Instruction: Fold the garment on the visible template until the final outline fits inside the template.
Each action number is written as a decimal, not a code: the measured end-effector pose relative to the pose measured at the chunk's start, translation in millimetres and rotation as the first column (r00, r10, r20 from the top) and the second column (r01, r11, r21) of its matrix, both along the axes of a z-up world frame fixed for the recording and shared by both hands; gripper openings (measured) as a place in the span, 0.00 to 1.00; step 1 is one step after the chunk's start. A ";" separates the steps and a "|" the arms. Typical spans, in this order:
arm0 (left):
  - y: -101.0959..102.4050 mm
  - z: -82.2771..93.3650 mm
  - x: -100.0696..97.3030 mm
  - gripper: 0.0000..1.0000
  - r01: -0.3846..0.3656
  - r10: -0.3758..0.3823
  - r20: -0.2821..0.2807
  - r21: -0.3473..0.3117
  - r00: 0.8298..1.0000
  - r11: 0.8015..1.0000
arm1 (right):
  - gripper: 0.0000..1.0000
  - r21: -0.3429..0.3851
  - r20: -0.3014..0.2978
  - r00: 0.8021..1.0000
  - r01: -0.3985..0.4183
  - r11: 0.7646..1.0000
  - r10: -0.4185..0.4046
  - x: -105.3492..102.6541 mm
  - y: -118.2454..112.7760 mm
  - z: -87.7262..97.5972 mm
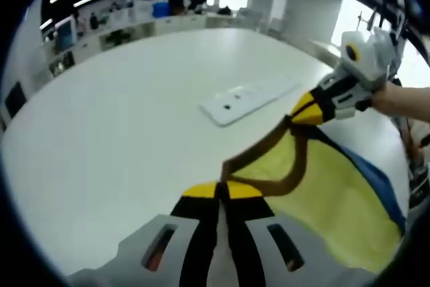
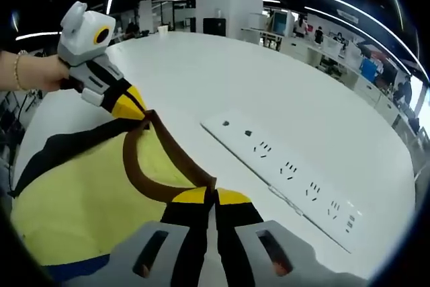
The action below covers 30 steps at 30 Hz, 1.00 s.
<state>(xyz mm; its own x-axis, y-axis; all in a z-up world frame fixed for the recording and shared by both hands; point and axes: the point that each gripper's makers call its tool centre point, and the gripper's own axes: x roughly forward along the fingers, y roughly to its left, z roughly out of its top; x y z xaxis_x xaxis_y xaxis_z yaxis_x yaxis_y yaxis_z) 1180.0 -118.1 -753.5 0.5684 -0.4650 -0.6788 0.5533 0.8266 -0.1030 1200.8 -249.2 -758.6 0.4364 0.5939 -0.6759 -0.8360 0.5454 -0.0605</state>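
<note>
An open-plan office with strip lights and distant desks frames a broad white table [image 1: 121, 119], where a long white power strip [image 2: 289, 169] lies flat near the middle. No folding template can be made out on the tabletop in either view.

Above the near edge of the table hangs the garment [image 1: 322, 193], yellow with a brown neckband and blue and dark panels, held up off the surface and stretched between the two tools. The brown neckband [image 2: 144, 179] sags in a curve from one tool to the other, so the held edge runs from side to side between them, and the body of the cloth drops away below and toward the person.

The left gripper [image 1: 222, 189] is clamped on one end of that neck edge, its yellow-tipped jaws closed flat on the cloth; in the right gripper view it appears at upper left, gripped by a hand [image 2: 40, 72]. The right gripper [image 2: 209, 196] is clamped on the other end.

Both tools stand about equally near the garment, the power strip lying beyond them across the table. The coming move likely calls for both to travel together, keeping the edge taut.
</note>
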 end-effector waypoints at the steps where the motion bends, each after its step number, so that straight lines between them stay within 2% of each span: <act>1: 0.0 -0.4 0.1 0.00 0.001 -0.001 -0.001 0.001 1.000 1.000 | 0.03 -0.004 0.001 1.000 -0.001 1.000 0.001 0.0 -0.2 -0.8; 6: 1.3 -2.5 0.2 0.00 0.001 -0.001 -0.005 0.001 1.000 1.000 | 0.03 -0.003 0.002 1.000 -0.001 1.000 0.001 0.6 0.5 -2.6; 15: 1.1 -3.1 1.2 0.00 0.020 -0.020 -0.006 0.031 1.000 0.999 | 0.05 -0.079 0.047 0.998 -0.043 0.996 0.047 3.7 2.0 -0.3; 18: 1.0 -1.1 2.6 0.00 0.026 -0.026 -0.002 0.043 1.000 0.999 | 0.04 -0.100 0.064 0.997 -0.034 0.994 0.040 9.7 -0.8 4.9; 26: 3.0 5.1 3.5 0.01 0.018 -0.019 0.010 0.057 1.000 0.998 | 0.05 -0.073 0.081 0.996 -0.023 0.997 0.029 14.3 -1.3 24.0; 30: 7.2 15.4 8.1 0.00 -0.003 0.001 0.033 0.067 0.999 0.998 | 0.05 -0.081 0.083 0.996 -0.016 0.997 0.023 14.1 -7.4 29.8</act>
